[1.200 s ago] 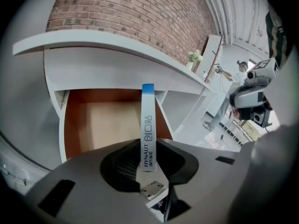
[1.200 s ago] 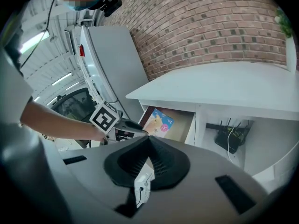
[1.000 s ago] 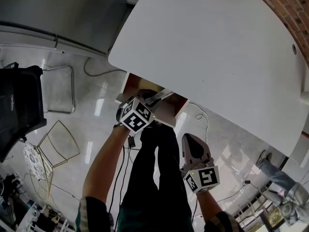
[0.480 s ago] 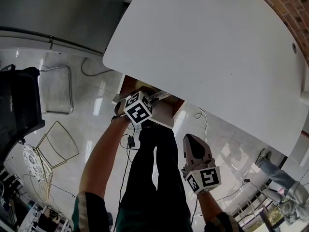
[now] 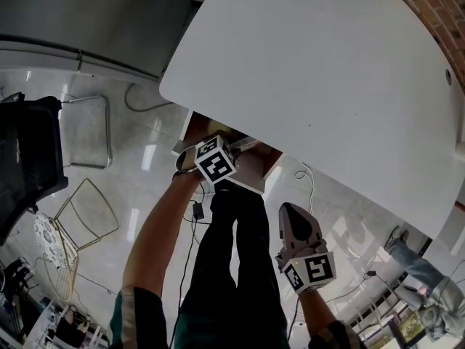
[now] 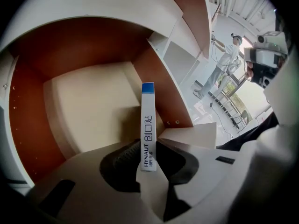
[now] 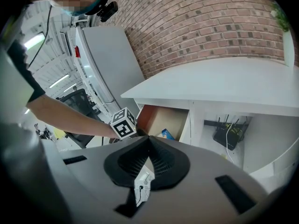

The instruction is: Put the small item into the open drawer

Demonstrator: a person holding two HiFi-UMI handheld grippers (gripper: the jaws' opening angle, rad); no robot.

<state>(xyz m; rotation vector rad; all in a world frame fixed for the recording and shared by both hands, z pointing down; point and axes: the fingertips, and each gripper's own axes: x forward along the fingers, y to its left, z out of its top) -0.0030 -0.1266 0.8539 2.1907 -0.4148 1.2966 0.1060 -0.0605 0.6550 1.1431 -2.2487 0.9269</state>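
My left gripper (image 6: 148, 146) has its jaws clamped on a slim white box (image 6: 147, 120), holding it by its lower end so it stands on edge between the pads. Its narrow side reads "HYNAUT" in dark capitals with tiny Chinese print after it. Larger blue Chinese characters run above that, and the top end carries a blue band. The box is over the open drawer (image 6: 88, 104), which has a pale floor and reddish-brown inner walls. I can't tell whether the box touches that floor. The drawer hangs under the white counter (image 5: 327, 71).

My right gripper (image 7: 148, 140) is well apart from the drawer, jaws closed together with nothing between them. Its view takes in a brick wall (image 7: 205, 22) behind the counter. I can read no other writing.
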